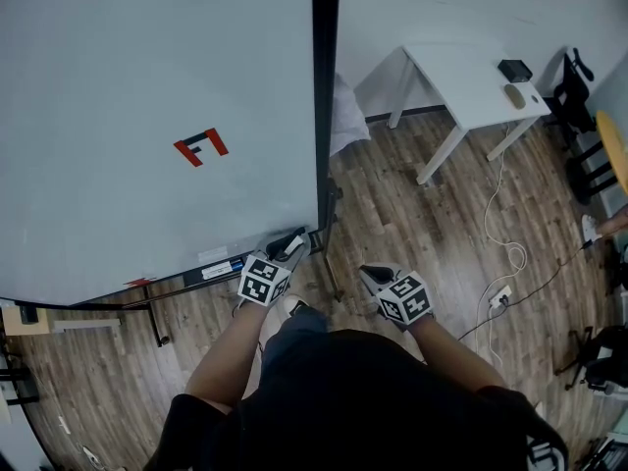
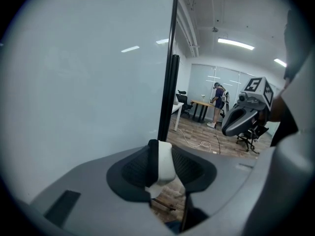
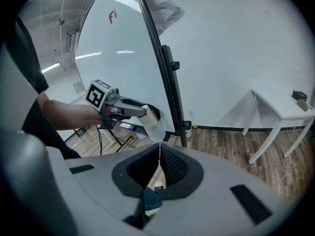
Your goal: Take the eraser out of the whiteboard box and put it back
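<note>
The white, smooth-sided block eraser [image 2: 165, 163] is out of its box, clamped between the ribbed black pads of the left gripper [image 1: 288, 249]. The narrow black whiteboard box [image 1: 186, 281] runs along the lower edge of the pale glossy whiteboard [image 1: 118, 86]. In the head view its long axis slants from lower left toward centre. The eraser sits by its right end, so the left hand is nearer. The grey right gripper [image 1: 374, 276], jaws together on nothing, hangs apart at lower centre-right
</note>
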`<state>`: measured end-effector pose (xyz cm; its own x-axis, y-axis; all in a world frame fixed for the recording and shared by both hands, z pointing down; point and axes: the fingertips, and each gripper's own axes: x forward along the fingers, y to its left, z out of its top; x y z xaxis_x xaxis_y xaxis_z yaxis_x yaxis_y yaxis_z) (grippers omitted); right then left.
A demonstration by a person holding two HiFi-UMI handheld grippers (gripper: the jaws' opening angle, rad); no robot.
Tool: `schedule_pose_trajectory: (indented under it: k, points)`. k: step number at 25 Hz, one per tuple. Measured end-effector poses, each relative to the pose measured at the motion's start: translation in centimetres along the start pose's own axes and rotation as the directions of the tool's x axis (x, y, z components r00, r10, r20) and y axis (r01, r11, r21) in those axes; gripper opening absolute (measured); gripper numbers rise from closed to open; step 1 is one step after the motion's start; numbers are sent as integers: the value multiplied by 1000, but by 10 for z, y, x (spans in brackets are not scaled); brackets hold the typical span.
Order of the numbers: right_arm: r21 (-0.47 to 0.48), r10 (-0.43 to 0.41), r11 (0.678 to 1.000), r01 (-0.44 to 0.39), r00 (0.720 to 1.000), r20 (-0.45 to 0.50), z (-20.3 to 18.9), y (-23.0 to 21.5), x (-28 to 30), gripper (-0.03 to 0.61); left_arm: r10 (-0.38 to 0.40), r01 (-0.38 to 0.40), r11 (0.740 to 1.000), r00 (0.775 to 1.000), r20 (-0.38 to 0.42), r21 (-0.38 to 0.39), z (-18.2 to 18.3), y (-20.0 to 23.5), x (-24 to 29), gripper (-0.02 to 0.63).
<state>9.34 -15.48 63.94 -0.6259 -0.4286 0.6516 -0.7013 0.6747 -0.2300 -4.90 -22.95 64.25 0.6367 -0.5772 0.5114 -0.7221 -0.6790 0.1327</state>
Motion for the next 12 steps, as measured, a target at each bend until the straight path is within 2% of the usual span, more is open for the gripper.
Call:
schedule_pose_trajectory:
  k: [12]
  points:
    - [9, -5, 1000, 5, 1000, -10, 0, 4, 9, 3, -13, 14, 1000, 999, -49, 9, -16, 4, 18, 150]
